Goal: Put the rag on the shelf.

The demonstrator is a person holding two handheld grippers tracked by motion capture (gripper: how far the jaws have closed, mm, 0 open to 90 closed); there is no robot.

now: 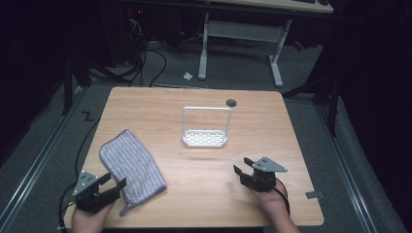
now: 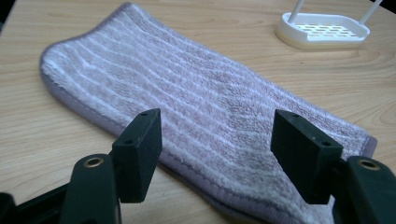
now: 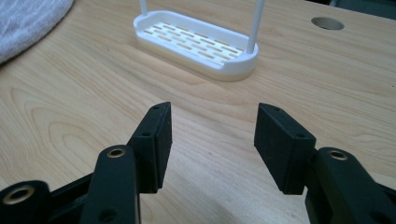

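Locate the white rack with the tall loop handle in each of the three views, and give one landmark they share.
High view: the white rack stands at the table's centre, handle upright.
Left gripper view: white rack at the top right, beyond the striped cloth.
Right gripper view: white rack at the top centre, ahead of the open jaws.
Shared landmark: the striped cloth, left of the rack.
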